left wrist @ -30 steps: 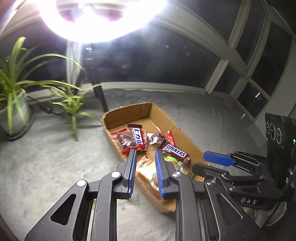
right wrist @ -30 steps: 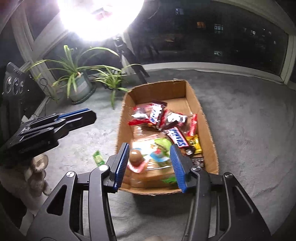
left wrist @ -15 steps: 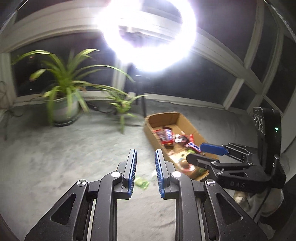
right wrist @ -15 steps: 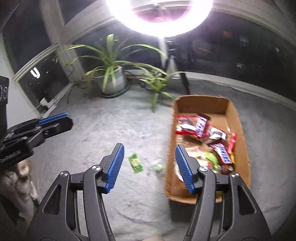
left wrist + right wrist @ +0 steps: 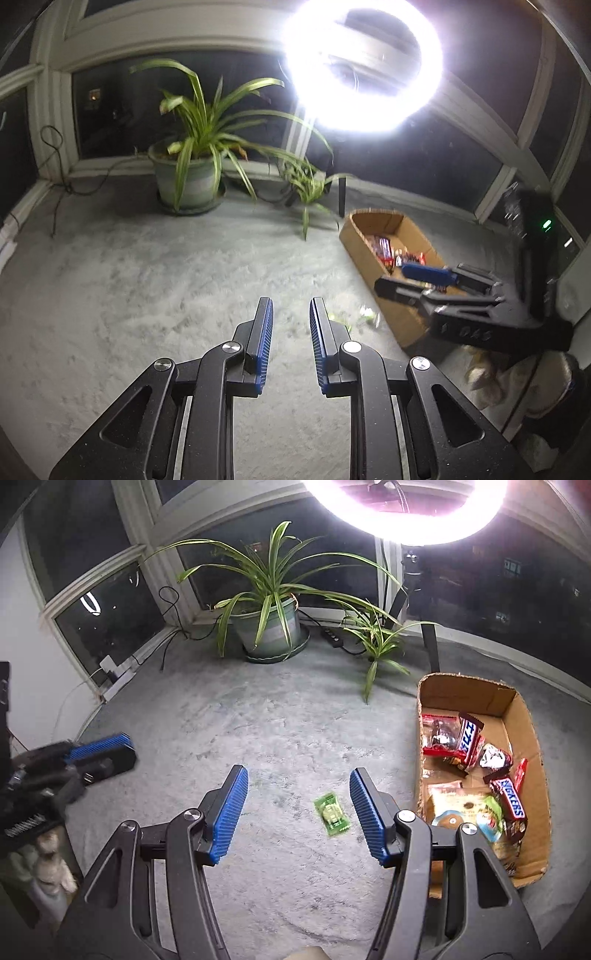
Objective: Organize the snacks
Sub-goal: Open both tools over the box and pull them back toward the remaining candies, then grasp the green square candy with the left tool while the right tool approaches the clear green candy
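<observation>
A grey carpet covers the floor of a room with dark windows, lit by a ring light. The cardboard box of snacks stands on the carpet. Left of the box lies a green candy. Behind the box is a potted plant. The right gripper has wide open jaws above the candy; the left gripper has jaws slightly apart, holding nothing.

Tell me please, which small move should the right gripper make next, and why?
Probably lower the right gripper onto the green candy. Its jaws stand wide open and empty, and the candy lies alone on the grey carpet between them, outside the cardboard box that holds the other snacks.
</observation>
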Demonstrator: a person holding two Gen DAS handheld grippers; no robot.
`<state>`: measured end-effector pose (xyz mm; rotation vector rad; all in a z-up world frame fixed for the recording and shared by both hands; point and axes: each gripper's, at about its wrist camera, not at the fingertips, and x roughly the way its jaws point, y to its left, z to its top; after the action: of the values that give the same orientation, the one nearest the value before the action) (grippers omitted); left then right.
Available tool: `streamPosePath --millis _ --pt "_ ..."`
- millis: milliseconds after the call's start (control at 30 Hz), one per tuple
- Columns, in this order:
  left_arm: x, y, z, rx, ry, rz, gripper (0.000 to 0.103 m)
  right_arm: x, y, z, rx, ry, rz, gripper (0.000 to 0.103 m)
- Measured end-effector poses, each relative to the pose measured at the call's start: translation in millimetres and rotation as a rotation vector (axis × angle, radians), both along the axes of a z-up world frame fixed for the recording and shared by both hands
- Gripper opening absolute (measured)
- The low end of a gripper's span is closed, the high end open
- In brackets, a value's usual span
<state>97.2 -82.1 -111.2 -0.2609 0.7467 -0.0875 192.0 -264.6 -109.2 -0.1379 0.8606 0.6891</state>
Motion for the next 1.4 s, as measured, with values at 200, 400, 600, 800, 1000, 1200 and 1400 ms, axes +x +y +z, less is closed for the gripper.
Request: streamPosePath --millis 200,400,600,800,1000,1200,1400 --pt "9.1 0.3 -30.9 -0.043 0.041 -0.088 0.019 -7.4 -10.5 -14.4 0.003 0.047 -0.067 0.06" --pt "19.0 10.6 -58.6 -0.06 0.097 -0.151 0.019 -20.9 -20.4 -31.9 0.012 0.096 -0.104 0.06" --pt "33.1 10.3 -76.3 -0.068 0.131 -0.22 0.019 -23.9 -28.0 -55.9 0.003 0.159 -0.167 0.06" --pt "51.9 -5.2 -89.0 -0.084 0.155 -0.296 0.019 -15.9 -38.9 -70.9 0.028 0.2 -0.227 0.06" --pt "64.0 -20.4 -101.0 -0.104 0.173 -0.337 0.019 4.6 -43.4 -82.1 0.046 0.231 -0.254 0.06" --pt "72.8 -30.1 -113.4 -0.118 0.192 -0.351 0.019 13.8 -36.3 -87.7 0.035 0.232 -0.245 0.06" --pt "93.6 -43.3 -115.1 -0.112 0.189 -0.371 0.019 9.9 -43.8 -88.5 0.057 0.252 -0.254 0.046"
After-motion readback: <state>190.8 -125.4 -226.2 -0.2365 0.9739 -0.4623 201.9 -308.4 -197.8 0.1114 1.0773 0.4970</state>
